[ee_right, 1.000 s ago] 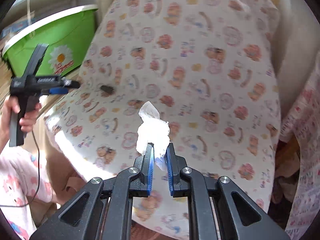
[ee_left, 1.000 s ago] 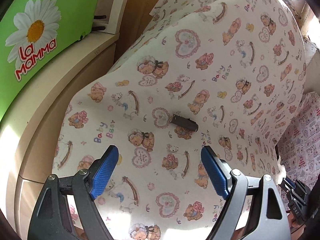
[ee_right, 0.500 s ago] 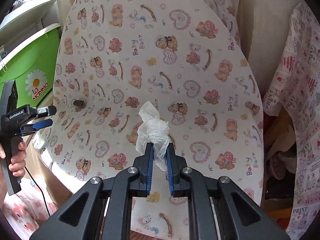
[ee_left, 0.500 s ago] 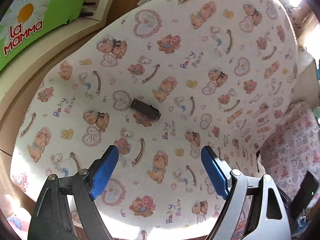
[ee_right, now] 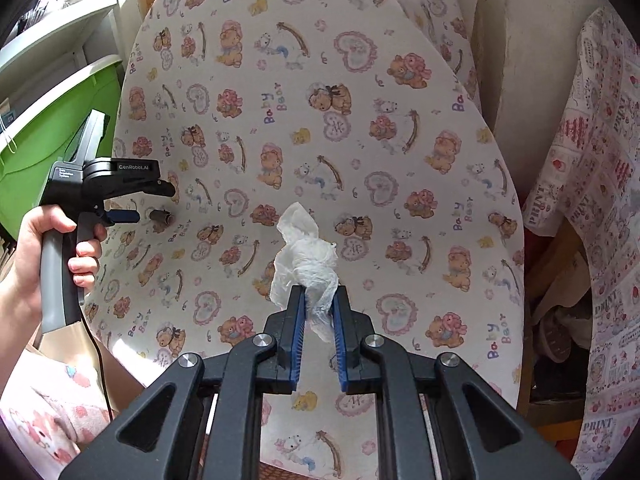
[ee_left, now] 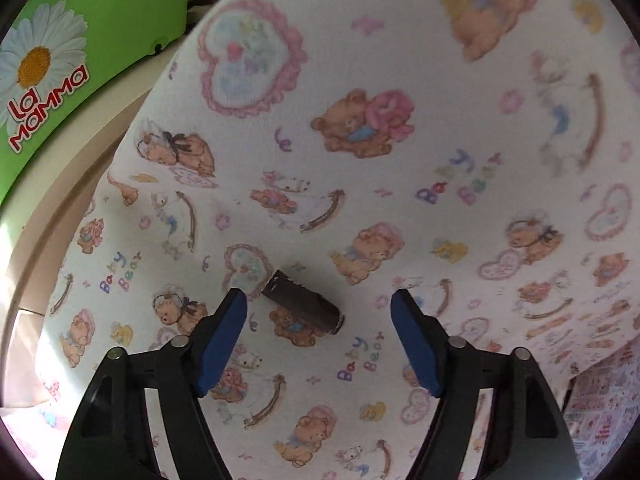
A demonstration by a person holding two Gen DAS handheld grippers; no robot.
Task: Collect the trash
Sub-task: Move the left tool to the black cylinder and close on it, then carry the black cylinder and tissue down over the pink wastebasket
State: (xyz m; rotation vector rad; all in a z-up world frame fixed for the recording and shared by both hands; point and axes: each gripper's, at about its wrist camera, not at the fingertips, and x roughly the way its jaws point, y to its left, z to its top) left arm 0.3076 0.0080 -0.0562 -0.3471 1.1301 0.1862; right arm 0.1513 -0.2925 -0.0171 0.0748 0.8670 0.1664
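A small dark cylinder [ee_left: 303, 302] lies on a bear-print cloth surface [ee_left: 400, 200]. My left gripper [ee_left: 319, 300] is open, its blue pads on either side of the cylinder and close to it. The right wrist view shows the same gripper [ee_right: 154, 205] next to the cylinder [ee_right: 162, 216] at the cloth's left edge. My right gripper [ee_right: 320, 292] is shut on a crumpled white tissue [ee_right: 306, 250] and holds it above the cloth.
A green "La Mamma" box [ee_left: 60, 60] stands on a beige shelf left of the cloth; it also shows in the right wrist view [ee_right: 48, 140]. A printed pink-and-white fabric [ee_right: 592, 200] hangs at the right. Clutter [ee_right: 560, 332] lies below it.
My left gripper has moved in on the dark cylinder, which now sits between its open pads. My right gripper has pulled back and up with the tissue still held.
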